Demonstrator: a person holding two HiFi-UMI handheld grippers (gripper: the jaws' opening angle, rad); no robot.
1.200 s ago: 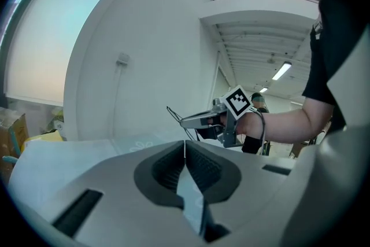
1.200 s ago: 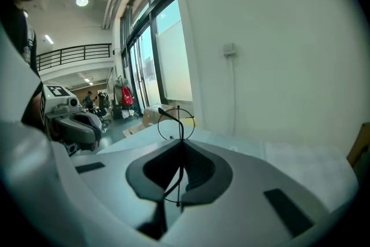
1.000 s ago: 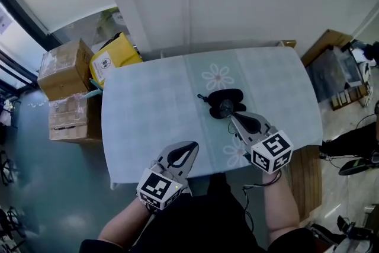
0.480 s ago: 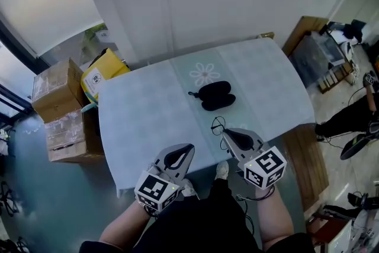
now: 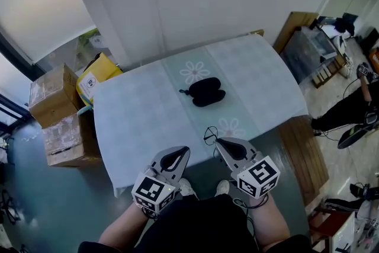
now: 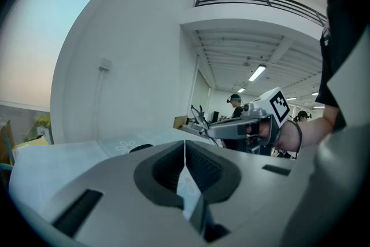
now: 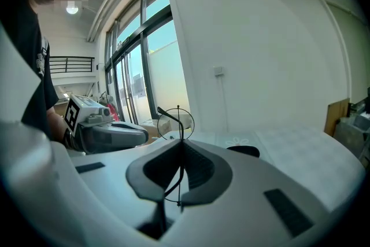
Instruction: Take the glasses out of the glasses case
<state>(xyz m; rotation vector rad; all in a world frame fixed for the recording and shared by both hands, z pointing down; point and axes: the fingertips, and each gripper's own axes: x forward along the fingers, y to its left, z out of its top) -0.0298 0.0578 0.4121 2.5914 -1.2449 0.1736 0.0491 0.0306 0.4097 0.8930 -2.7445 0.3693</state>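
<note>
A black glasses case [image 5: 205,92] lies open near the middle of the pale table [image 5: 136,115], its two halves spread flat; it also shows as a dark shape [image 7: 244,151] in the right gripper view. My right gripper [image 5: 217,143] is shut on thin black wire-framed glasses [image 5: 210,134], held off the table's near edge, well short of the case. In the right gripper view the glasses [image 7: 178,124] stand upright between the closed jaws. My left gripper [image 5: 181,151] hangs shut and empty beside it, below the table's front edge.
Cardboard boxes [image 5: 54,92] and a yellow box [image 5: 98,77] stand on the floor left of the table. A wooden board [image 5: 302,154] lies at the right. A white wall runs behind the table. A person's leg [image 5: 349,112] shows at the far right.
My right gripper has drawn back from the case toward me with the glasses in it, clear of the table's near edge. The left gripper has stayed low and shut.
</note>
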